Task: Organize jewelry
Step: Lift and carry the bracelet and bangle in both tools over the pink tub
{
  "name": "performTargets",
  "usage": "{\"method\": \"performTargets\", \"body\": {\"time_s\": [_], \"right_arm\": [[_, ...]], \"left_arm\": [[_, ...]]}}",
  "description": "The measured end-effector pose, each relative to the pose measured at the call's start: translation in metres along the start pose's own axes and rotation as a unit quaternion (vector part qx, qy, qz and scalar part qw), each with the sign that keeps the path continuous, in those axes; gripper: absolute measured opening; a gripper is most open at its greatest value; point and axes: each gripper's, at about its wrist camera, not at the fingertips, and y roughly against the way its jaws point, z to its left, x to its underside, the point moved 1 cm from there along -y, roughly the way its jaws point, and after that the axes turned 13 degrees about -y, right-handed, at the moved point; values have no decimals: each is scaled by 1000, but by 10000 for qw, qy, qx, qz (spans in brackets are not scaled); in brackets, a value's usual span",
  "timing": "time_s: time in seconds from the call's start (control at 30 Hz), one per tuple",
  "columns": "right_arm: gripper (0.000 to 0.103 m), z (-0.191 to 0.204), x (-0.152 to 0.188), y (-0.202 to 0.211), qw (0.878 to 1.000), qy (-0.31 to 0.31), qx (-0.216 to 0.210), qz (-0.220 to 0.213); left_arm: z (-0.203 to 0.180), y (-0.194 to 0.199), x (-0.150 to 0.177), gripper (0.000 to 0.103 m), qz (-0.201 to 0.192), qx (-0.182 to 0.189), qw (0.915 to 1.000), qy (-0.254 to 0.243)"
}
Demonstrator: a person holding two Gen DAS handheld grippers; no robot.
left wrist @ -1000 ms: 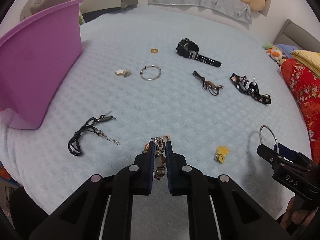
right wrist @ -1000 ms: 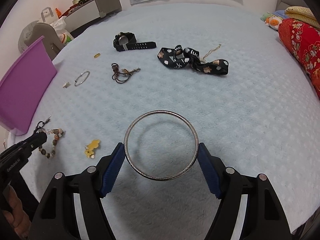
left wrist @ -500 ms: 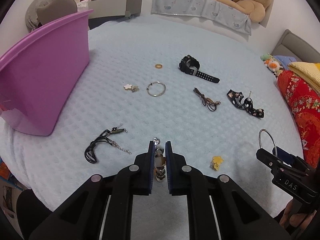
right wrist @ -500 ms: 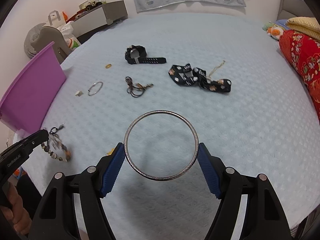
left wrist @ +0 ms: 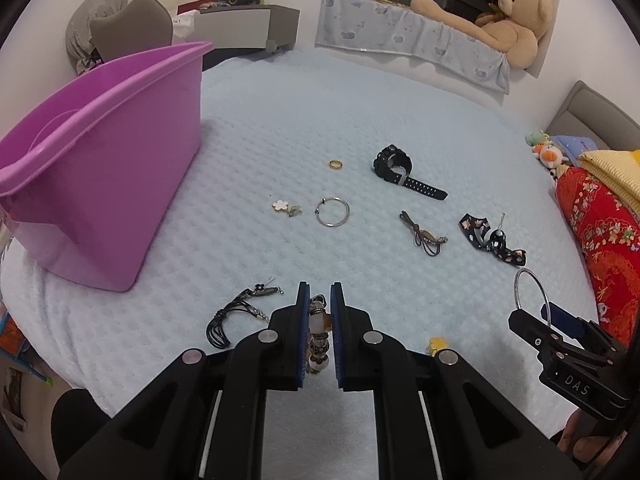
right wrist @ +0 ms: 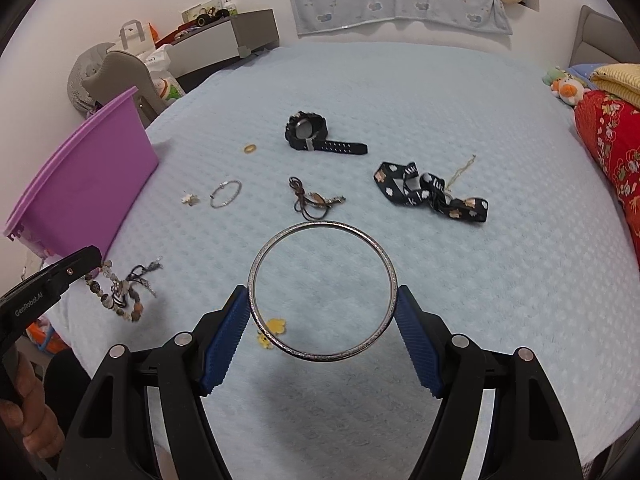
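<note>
My left gripper [left wrist: 319,308] is shut on a beaded bracelet [left wrist: 319,332] and holds it above the pale blue bedspread; from the right wrist view the bracelet [right wrist: 116,300] dangles below the left gripper [right wrist: 86,260]. My right gripper [right wrist: 322,300] is shut on a large silver bangle [right wrist: 322,292], also seen at the right of the left wrist view [left wrist: 530,294]. A purple tub [left wrist: 96,184] stands at the left. On the bed lie a black watch [left wrist: 400,170], a gold ring [left wrist: 335,164], a thin silver hoop [left wrist: 332,212], a flower charm [left wrist: 285,207], a brown cord [left wrist: 424,234], a black floral ribbon [left wrist: 490,238], a black cord necklace [left wrist: 236,312] and a yellow charm [right wrist: 274,330].
A red patterned quilt [left wrist: 600,236] and soft toys [left wrist: 546,152] lie along the right edge. A teddy bear [left wrist: 496,16] rests at the back. A grey cabinet [left wrist: 244,24] and chair [left wrist: 120,28] stand beyond the bed at the back left.
Both grippers have risen away from the bed with their items. The beaded bracelet has come off the bedspread and now hangs from the left gripper.
</note>
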Motion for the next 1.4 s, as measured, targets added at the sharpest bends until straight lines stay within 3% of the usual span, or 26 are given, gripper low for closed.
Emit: {"method": "performTargets", "body": {"time_s": [0.3,0.6,1.03,1.4], "right_arm": [[71,33,-20,22,9990,223,-301,-229],[71,91,-40,39,9947,589,-788,-311],[71,230,-74,44,9737,1395,-1784,-237],[71,358,-104,12,9519,1967,-2348,-11]], "left_arm": [[23,38,-24,11,-324,-72,9994,139],[64,79,-53,11,-657,-303,9969,296],[164,117,-81,11,-876,-936,9891,725],[253,102,-94,11,-753,-1249,9824,1169]]}}
